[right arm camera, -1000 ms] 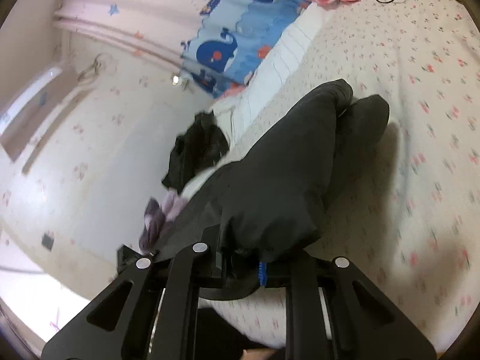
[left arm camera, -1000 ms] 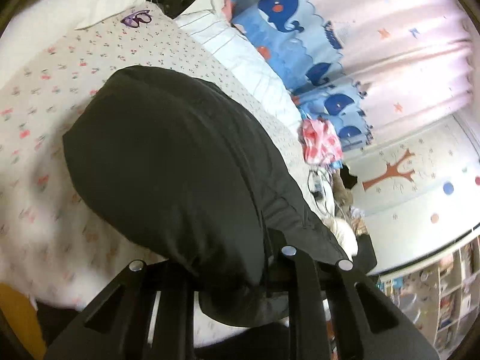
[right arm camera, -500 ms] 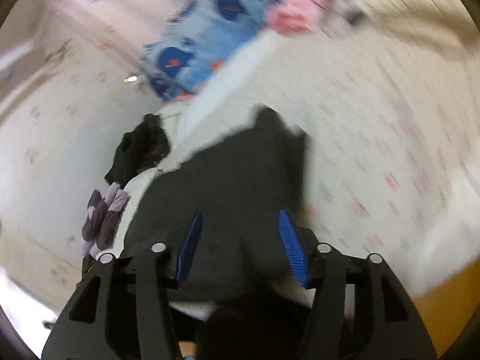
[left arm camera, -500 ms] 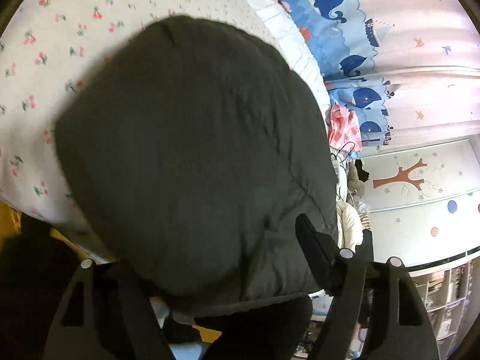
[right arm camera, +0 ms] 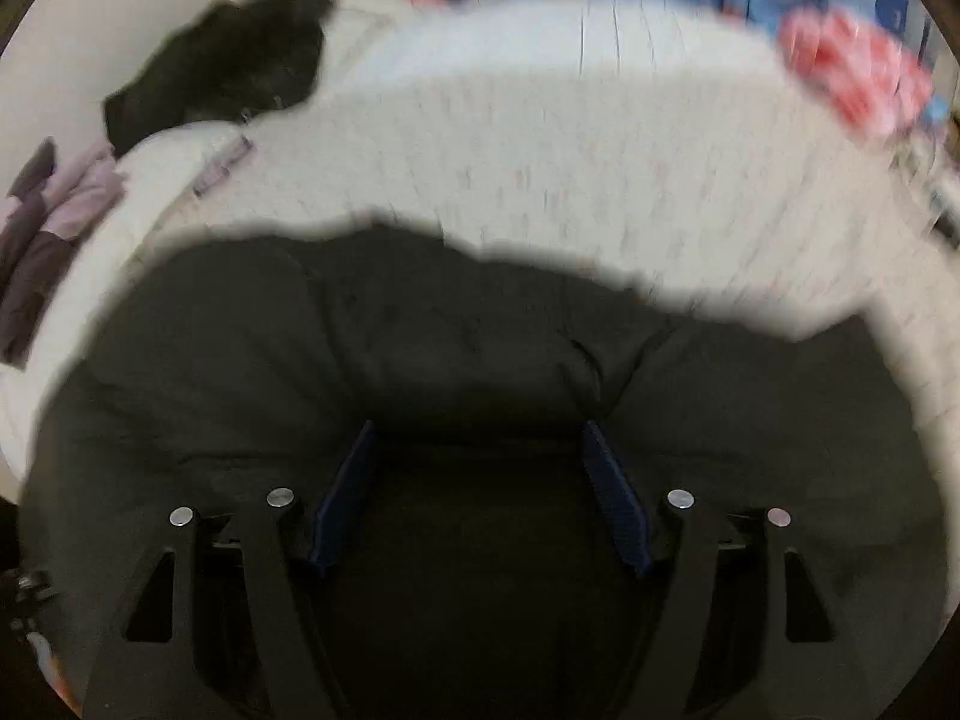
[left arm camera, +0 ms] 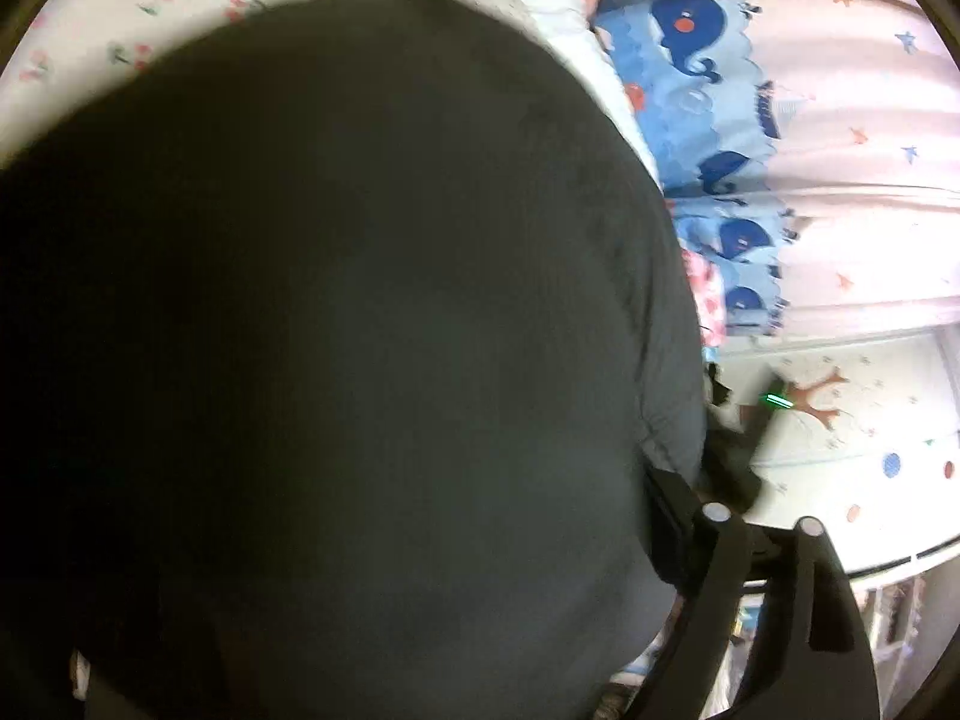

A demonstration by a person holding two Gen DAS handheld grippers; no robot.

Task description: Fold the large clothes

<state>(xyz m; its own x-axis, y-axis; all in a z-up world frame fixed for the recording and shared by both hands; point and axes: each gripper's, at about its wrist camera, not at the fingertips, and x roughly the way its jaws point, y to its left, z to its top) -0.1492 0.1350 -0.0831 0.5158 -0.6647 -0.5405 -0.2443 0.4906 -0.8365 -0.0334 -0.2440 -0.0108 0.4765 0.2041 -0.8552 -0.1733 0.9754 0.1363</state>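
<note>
Bedding with a small flower print (right arm camera: 570, 180) covers a bed and serves as the folding surface; its flat, soft top is likely why the garment is laid there. On it lies a large black padded garment (right arm camera: 450, 348), bulky and rounded, near the edge closest to the person. In the left wrist view the same black garment (left arm camera: 336, 330) fills most of the picture, so close that little else shows. Beyond the bed hangs a curtain with blue whales (left arm camera: 708, 78). At the far side of the bed sit other clothes: a dark heap (right arm camera: 228, 66), a purple piece (right arm camera: 54, 204) and a pink one (right arm camera: 852, 66), apparently waiting apart from the work.

The right gripper (right arm camera: 477, 468) points down over the black garment's near part. Its jaws have just been opening; the blue pads (right arm camera: 615, 504) stand apart with only loose fabric beneath, so the cloth is released. The left gripper (left arm camera: 672, 540) shows just one finger at the lower right, beside the garment's edge. Its jaws have also just been opening, and they look spread wide, gripping nothing. Judging by this, a fold has been laid down and let go.
</note>
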